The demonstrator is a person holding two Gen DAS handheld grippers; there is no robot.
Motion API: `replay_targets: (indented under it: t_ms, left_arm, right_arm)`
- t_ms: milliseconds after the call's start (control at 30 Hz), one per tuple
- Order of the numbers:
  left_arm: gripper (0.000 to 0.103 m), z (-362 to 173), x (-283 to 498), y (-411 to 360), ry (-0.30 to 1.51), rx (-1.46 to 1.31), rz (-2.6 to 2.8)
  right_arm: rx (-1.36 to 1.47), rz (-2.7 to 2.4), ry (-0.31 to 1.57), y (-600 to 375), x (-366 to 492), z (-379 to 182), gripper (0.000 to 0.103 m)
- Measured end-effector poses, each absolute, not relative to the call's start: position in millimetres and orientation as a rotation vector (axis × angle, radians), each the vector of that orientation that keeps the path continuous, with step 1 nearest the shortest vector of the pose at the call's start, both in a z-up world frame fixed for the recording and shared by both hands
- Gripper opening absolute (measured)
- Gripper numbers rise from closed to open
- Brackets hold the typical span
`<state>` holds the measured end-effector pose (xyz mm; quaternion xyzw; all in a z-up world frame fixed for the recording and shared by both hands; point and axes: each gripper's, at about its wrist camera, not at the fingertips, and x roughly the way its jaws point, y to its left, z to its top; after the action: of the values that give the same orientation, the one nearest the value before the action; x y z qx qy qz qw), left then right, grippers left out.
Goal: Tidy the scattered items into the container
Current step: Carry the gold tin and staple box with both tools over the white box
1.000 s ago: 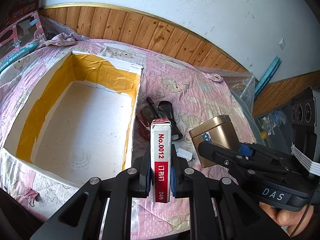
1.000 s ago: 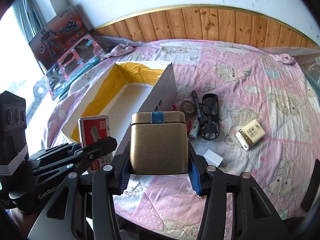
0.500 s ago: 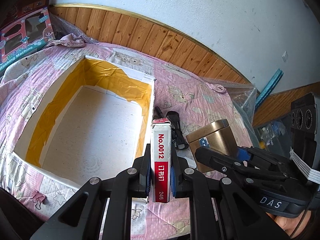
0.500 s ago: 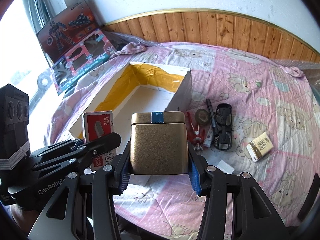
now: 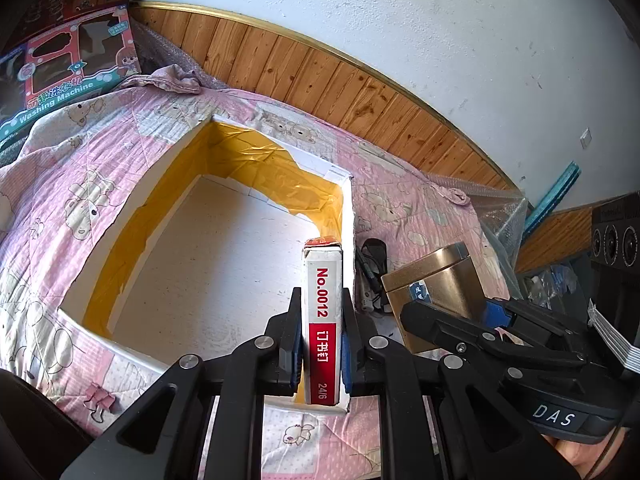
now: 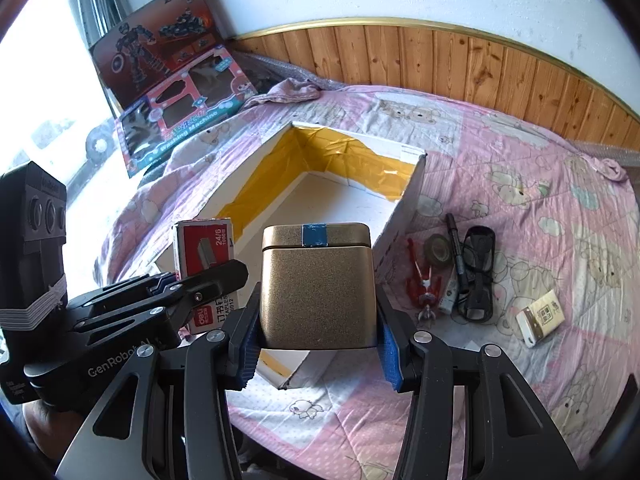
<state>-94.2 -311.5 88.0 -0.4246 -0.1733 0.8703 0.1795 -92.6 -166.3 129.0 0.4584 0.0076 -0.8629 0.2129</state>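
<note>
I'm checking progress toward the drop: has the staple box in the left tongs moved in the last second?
Yes. The staple box was over the quilt beside the white box; now it has shifted left, over the box's right wall.

Materials as I see them from the wrist views

My tin [image 6: 318, 292] looks like matt, finely grained gold metal; the staple box [image 5: 323, 320] is smooth printed card; the container [image 5: 224, 264] is white with glossy yellow tape; the quilt [image 6: 520, 184] is soft stitched cloth.

Bright daylight, blown-out left, fisheye warping
</note>
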Motion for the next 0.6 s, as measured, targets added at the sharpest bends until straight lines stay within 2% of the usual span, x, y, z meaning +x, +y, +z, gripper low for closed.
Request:
replay_targets:
  t_ms: [600]
  left_arm:
    - [0.015,76.0,-107.5,-364.0,-0.566,-1.229,2.515]
  right_arm:
    - [1.29,-2.307,0.118,-221.2,-106.2,116.2,0.051]
